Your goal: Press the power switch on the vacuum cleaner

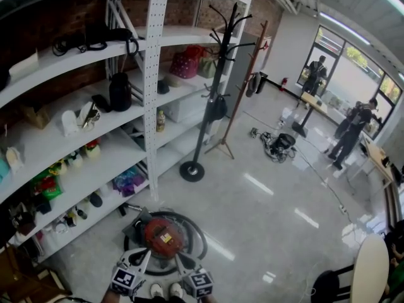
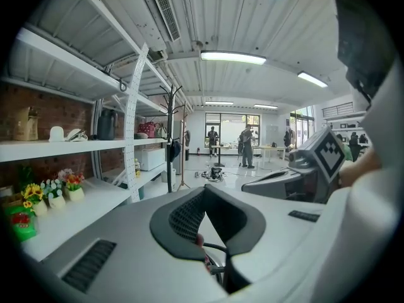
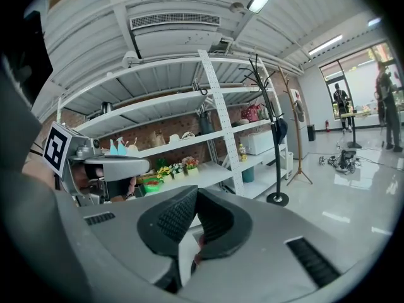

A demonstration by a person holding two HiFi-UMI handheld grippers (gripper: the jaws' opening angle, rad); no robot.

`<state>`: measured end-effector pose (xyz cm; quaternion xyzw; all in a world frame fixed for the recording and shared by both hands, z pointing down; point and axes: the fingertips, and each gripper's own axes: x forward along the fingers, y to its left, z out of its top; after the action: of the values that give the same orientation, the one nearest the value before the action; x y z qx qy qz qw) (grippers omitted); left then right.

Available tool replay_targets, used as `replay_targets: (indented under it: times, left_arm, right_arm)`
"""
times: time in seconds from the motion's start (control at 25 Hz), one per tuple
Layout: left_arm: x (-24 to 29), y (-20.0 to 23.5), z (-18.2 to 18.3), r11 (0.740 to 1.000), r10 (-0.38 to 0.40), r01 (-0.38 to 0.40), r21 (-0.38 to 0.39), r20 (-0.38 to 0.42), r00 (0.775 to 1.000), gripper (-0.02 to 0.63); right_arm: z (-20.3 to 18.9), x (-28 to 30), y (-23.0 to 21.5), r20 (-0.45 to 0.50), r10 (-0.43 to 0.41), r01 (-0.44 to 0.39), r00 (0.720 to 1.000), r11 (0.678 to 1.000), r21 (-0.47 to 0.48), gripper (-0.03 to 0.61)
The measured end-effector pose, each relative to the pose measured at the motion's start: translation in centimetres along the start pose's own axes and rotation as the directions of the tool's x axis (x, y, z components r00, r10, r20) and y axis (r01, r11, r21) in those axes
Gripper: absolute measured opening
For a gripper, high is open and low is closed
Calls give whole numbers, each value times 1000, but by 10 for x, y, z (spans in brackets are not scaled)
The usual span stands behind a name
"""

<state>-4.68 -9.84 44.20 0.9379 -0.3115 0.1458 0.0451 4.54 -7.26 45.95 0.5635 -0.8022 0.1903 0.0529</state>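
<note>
A red round vacuum cleaner (image 1: 163, 235) sits on the floor by the shelf's foot, with its dark hose (image 1: 197, 232) looped around it. Both grippers point at it from just in front of the person's shoes. My left gripper (image 1: 146, 252) reaches its near left edge, and my right gripper (image 1: 178, 258) reaches its near right edge. In the left gripper view the left gripper's (image 2: 203, 191) dark pads meet at the tip, holding nothing. The right gripper's (image 3: 196, 192) pads also meet, with nothing held. The power switch cannot be made out.
White shelving (image 1: 151, 106) full of small goods runs along the left. A black coat stand (image 1: 211, 106) and a wooden one (image 1: 243, 87) rise behind the vacuum. Cables and a machine (image 1: 278, 147) lie further out, people stand by far tables, and a chair (image 1: 369, 270) is at the bottom right.
</note>
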Motion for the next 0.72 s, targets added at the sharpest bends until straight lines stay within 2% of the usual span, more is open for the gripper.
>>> replay_targets:
  times: [0.72]
  left_arm:
    - [-10,14,33,999,10,-12,51,53,999,8]
  right_arm:
    - [31,-6,10,67,-2,4,998,1000,-29,12]
